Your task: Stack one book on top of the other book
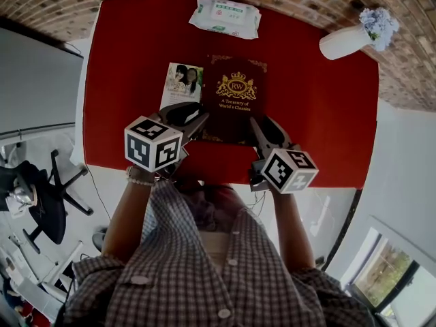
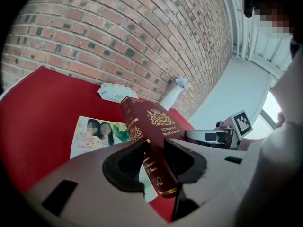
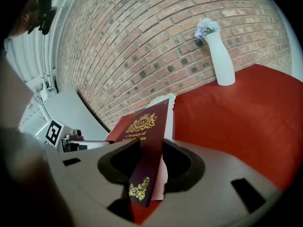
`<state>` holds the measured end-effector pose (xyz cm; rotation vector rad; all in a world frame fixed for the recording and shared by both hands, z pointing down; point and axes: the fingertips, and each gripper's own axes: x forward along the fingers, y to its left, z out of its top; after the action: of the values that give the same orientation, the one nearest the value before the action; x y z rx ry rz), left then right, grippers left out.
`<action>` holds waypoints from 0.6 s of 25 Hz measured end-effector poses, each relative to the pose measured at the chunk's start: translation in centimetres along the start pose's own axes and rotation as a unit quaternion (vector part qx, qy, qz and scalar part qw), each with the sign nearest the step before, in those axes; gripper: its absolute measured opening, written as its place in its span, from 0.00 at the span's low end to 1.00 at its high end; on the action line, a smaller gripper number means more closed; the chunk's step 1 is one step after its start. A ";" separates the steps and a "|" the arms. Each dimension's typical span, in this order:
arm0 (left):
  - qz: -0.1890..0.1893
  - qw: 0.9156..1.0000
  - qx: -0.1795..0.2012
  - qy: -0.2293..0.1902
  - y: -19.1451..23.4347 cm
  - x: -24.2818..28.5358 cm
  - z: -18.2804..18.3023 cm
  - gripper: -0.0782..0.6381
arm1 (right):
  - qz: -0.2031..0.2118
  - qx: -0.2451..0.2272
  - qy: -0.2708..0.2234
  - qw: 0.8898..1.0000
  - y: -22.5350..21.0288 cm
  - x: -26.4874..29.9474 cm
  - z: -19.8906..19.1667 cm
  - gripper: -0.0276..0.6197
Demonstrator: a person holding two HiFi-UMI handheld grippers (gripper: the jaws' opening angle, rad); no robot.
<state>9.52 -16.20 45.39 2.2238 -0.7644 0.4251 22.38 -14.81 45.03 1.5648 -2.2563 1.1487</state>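
Observation:
A maroon hardback with gold crest lettering (image 1: pixel 235 94) hangs tilted over the red table (image 1: pixel 313 114), gripped at its two near corners. My left gripper (image 1: pixel 196 122) is shut on the spine-side corner (image 2: pixel 156 126); the pads (image 2: pixel 135 157) press both faces. On the other near corner of the hardback (image 3: pixel 144 126) my right gripper (image 1: pixel 262 135) is shut. A thin book with a photo cover (image 1: pixel 182 84) lies flat on the table just left of the hardback, also in the left gripper view (image 2: pixel 99 134). Its right edge is hidden under the hardback.
A pack of wipes (image 1: pixel 225 16) lies at the far table edge against the brick wall. A white vase with pale flowers (image 1: pixel 347 39) stands at the far right corner. An office chair (image 1: pixel 48 196) sits off the table's left side.

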 end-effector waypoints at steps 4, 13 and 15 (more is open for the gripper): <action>0.006 1.000 -0.004 -0.003 1.4 -1.7 0.0 0.30 | 0.003 0.001 0.003 1.000 1.9 0.9 -0.6 0.28; 0.012 1.000 -0.002 0.003 4.5 -4.9 -0.5 0.29 | 0.002 0.015 0.008 1.000 5.6 2.9 -2.4 0.28; 0.014 1.000 -0.002 0.006 5.2 -5.5 -0.6 0.29 | 0.001 0.018 0.010 1.000 6.3 3.4 -2.8 0.28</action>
<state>1.95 -16.45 45.83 2.2083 -0.7895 0.4489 14.73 -14.40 45.66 1.5561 -2.2384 1.2055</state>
